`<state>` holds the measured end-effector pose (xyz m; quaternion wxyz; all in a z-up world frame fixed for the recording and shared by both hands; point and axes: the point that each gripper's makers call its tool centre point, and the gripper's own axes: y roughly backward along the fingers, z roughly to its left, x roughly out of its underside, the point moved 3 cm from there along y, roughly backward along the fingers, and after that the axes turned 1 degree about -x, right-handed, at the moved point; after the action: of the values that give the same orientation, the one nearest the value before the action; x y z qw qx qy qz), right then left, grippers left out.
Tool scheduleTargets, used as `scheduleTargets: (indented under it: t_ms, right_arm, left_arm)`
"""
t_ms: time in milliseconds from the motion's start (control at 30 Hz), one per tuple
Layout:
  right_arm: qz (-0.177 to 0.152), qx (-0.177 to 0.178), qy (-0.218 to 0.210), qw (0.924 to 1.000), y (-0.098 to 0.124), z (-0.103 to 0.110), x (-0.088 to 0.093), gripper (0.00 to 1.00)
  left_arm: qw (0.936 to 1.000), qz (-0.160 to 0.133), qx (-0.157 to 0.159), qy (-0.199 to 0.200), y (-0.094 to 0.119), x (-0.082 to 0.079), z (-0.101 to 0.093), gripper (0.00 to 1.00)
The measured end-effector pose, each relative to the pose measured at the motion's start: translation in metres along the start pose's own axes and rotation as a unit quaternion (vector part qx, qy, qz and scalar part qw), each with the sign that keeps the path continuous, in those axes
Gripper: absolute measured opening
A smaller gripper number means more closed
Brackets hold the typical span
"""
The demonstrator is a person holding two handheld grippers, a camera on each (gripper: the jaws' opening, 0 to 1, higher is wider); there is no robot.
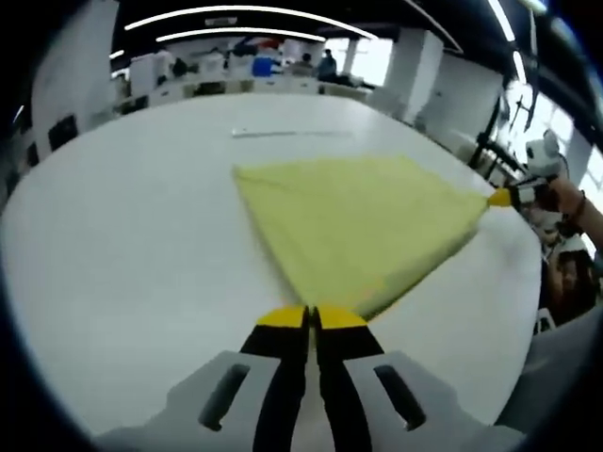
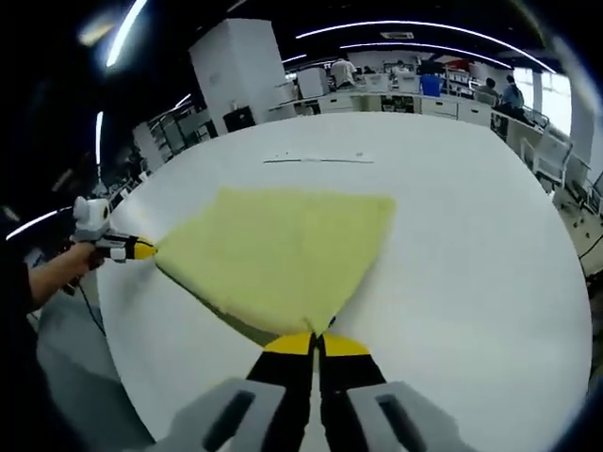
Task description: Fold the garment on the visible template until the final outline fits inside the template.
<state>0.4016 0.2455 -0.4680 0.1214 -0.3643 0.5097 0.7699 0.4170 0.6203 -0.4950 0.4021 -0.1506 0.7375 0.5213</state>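
Note:
A yellow garment (image 1: 363, 221) lies spread on the round white table (image 1: 132, 254), folded into a rough triangle. My left gripper (image 1: 312, 317) is shut on its near corner, yellow-tipped jaws pressed together. At the right edge of the left gripper view, my right gripper (image 1: 504, 197) pinches the garment's far corner. In the right gripper view the garment (image 2: 283, 250) fans out from my right gripper (image 2: 316, 343), which is shut on the cloth's corner. My left gripper (image 2: 141, 250) holds the left corner there, in a person's hand (image 2: 57, 268).
A thin grey line (image 1: 283, 134) marks the table beyond the garment, also seen as a line (image 2: 316, 160) in the right gripper view. Desks, chairs and people stand in the office behind. The table edge (image 2: 122, 377) runs close to both grippers.

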Motion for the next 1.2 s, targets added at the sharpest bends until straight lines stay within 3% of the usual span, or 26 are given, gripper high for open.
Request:
scheduleTargets:
  t_ms: [233, 367, 633, 1200]
  right_arm:
    - [0.036, -0.014, 0.043, 0.9983, -0.001, 0.005, 0.015, 0.0]
    - [0.052, -0.01, 0.053, 0.9972, -0.003, 0.005, 0.025, 0.0]
    - [0.058, -0.005, 0.037, 0.9976, -0.001, 0.006, 0.034, 0.0]
    - [0.056, 0.017, 0.002, 0.9983, 0.005, 0.017, 0.054, 0.0]
  left_arm:
    - [1.0, 0.005, 0.0, -0.008, 0.003, 0.002, -0.001, 0.0]
    - [0.9999, -0.009, -0.007, -0.007, 0.008, 0.003, -0.003, 0.0]
    - [1.0, 0.001, -0.002, 0.0, 0.016, 0.016, -0.008, 0.0]
    - [0.9998, 0.012, -0.017, -0.003, 0.03, 0.027, -0.01, 0.0]
